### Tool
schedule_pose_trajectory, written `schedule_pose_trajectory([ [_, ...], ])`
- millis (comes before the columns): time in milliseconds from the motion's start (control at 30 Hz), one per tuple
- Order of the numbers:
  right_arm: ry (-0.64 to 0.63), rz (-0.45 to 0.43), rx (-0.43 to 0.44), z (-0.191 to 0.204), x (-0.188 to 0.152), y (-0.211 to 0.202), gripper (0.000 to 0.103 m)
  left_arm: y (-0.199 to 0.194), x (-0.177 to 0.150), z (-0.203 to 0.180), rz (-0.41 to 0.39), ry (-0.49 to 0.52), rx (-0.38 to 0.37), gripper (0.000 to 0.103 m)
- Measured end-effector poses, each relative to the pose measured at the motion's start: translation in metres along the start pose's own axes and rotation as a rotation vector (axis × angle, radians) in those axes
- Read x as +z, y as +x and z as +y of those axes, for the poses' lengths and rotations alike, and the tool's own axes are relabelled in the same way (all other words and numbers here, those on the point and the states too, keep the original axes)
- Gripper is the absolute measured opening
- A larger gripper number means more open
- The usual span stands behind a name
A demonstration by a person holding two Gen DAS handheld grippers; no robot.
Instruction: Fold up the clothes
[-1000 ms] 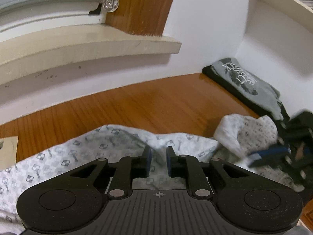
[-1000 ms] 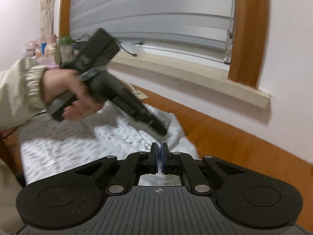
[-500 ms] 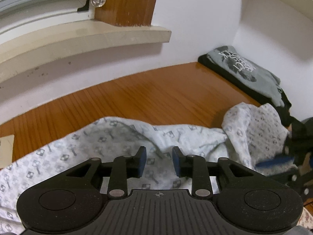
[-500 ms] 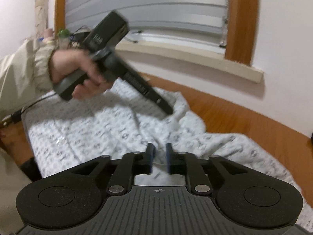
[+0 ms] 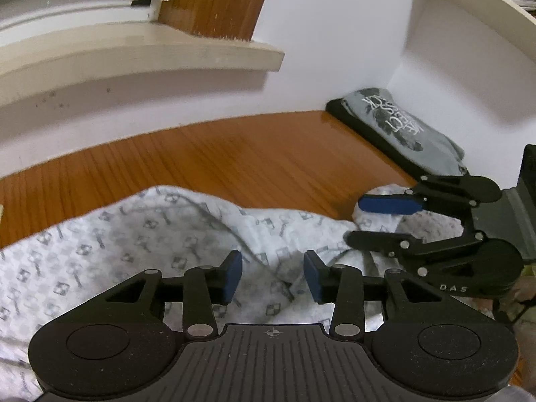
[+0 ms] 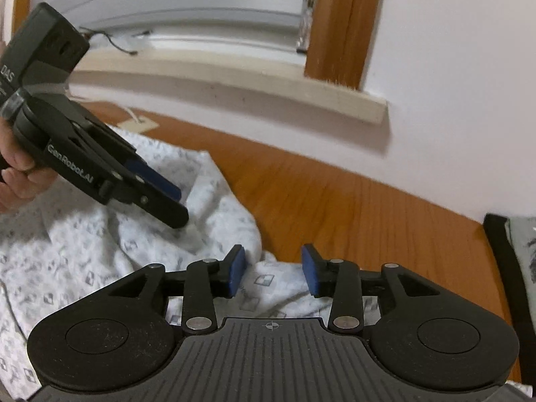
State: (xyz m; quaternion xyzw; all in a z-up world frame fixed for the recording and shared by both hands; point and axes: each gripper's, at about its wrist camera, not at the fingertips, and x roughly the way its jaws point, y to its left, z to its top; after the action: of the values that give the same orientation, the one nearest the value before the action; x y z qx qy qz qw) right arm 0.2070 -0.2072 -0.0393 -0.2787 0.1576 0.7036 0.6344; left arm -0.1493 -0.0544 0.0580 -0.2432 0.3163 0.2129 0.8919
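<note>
Left tool [image 5: 272,276] gapes wide, empty, over the patterned garment [image 5: 134,244]; right tool [image 6: 272,272] likewise, just beside it; grey folded shirt [image 5: 398,127] beyond.

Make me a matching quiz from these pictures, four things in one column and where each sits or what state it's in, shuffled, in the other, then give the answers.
Things:
1. patterned white garment
2. folded grey shirt
3. left tongs
4. window sill

Places or states:
A. folded, in the corner by the white wall
B. open, above the patterned cloth
C. on the wall, above the wooden surface
D. spread rumpled on the wooden surface

Pairs: 1-D, 2-A, 3-B, 4-C
</note>
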Motion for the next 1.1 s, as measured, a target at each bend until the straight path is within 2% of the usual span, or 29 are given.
schedule_pose_trajectory([
  [33,-0.003,0.012,-0.001,0.001,-0.001,0.001,0.044,0.003,-0.001,-0.001,0.005,0.006,0.001,0.054],
  [100,-0.024,0.042,-0.011,0.003,-0.003,0.005,0.044,0.007,-0.001,-0.005,0.007,0.035,0.005,0.059],
  [167,-0.033,0.043,-0.019,0.003,-0.005,0.006,0.042,0.01,0.0,-0.01,0.008,0.05,0.017,0.054],
  [200,-0.026,0.04,-0.017,0.002,-0.006,0.005,0.038,0.012,0.001,-0.012,0.01,0.06,0.019,0.051],
  [233,-0.019,0.033,-0.019,0.001,-0.006,0.005,0.031,0.013,0.0,-0.014,0.01,0.075,0.021,0.032],
  [267,-0.009,0.023,-0.019,-0.001,-0.006,0.003,0.021,0.013,0.0,-0.016,0.011,0.09,0.023,0.016],
  [333,0.016,-0.001,-0.01,-0.005,-0.005,0.0,0.016,0.011,0.0,-0.018,-0.011,0.109,0.025,0.01],
  [467,0.085,-0.109,-0.007,-0.018,-0.004,-0.021,0.012,-0.012,0.015,-0.013,-0.119,0.085,0.035,0.01],
  [567,0.131,-0.177,-0.016,-0.025,-0.008,-0.041,0.01,-0.023,0.03,-0.006,-0.165,0.065,0.043,0.01],
  [733,0.131,-0.08,-0.044,-0.027,-0.038,-0.043,0.007,-0.017,0.038,-0.002,-0.155,0.07,0.065,0.01],
  [833,0.15,-0.037,-0.043,-0.028,-0.055,-0.048,0.007,-0.009,0.034,0.0,-0.149,0.068,0.077,0.01],
  [933,0.181,-0.047,-0.053,-0.033,-0.053,-0.053,0.009,-0.005,0.032,0.003,-0.149,0.059,0.085,0.01],
  [1033,0.221,-0.072,-0.062,-0.04,-0.044,-0.057,0.016,-0.006,0.027,0.006,-0.144,0.041,0.061,0.01],
  [1100,0.248,-0.089,-0.067,-0.045,-0.039,-0.059,0.029,-0.007,0.022,0.007,-0.153,0.036,0.043,0.01],
])
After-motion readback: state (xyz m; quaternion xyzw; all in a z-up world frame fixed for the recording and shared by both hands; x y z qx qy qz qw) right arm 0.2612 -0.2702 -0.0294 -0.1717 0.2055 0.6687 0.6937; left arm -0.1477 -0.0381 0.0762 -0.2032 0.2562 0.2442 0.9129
